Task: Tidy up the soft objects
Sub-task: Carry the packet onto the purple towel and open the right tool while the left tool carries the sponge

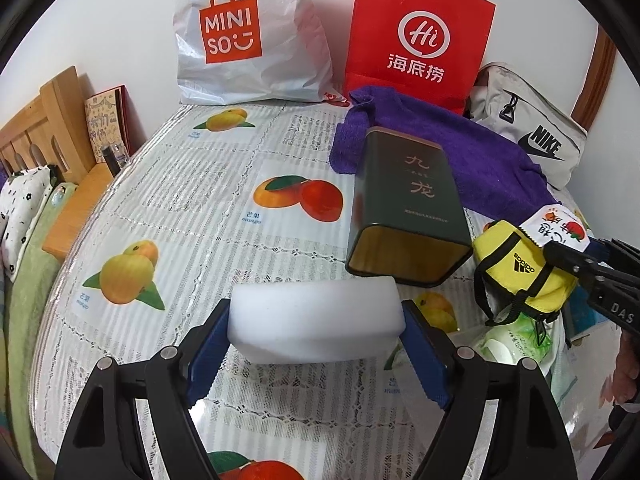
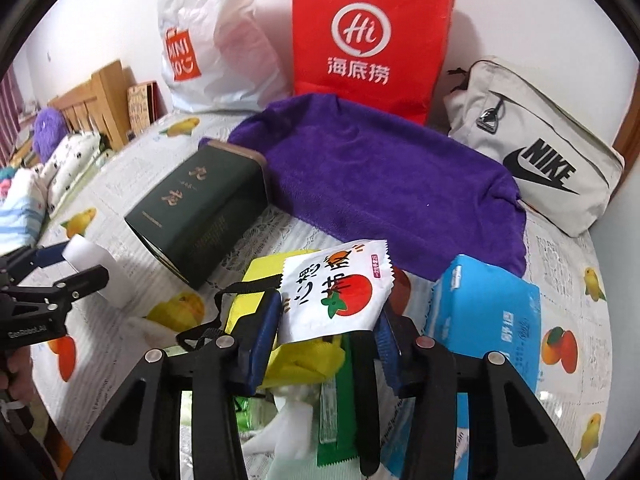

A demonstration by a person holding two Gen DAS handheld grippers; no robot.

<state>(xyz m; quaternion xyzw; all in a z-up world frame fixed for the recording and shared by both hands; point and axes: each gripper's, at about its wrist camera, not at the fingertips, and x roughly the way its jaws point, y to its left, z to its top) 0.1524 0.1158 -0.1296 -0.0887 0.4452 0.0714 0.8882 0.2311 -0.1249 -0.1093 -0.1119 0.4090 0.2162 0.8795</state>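
- White sponge block clamped between the blue pads of the left gripper, held just above the fruit-print cloth of the counter; sides pressed in only slightly, so a soft but steady hold.
- Same sponge block visible at far left in the right wrist view, near the mouth of the dark green tin.
- White snack packet with a tomato print pinched by its near edge in the right gripper, lifted over the yellow mini bag; packet standing up, limp and lightly crumpled.
- Green tin lying on its side, open mouth facing near-left, far end resting against the purple towel.
- Purple towel spread flat across the far middle, in front of the red paper bag and the white plastic bag; grey pouch at far right.
- Blue tissue pack just right of the right gripper, green wrapper and pale wipes pack below the yellow mini bag.
- Step in hand, as judged: both soft items picked and carried, not yet placed.
- Next move likely needs a landing spot picked out (towel or tin, cannot tell which), a slow lowering, then a release of each gripper without dragging the light packet or letting the sponge spring away.
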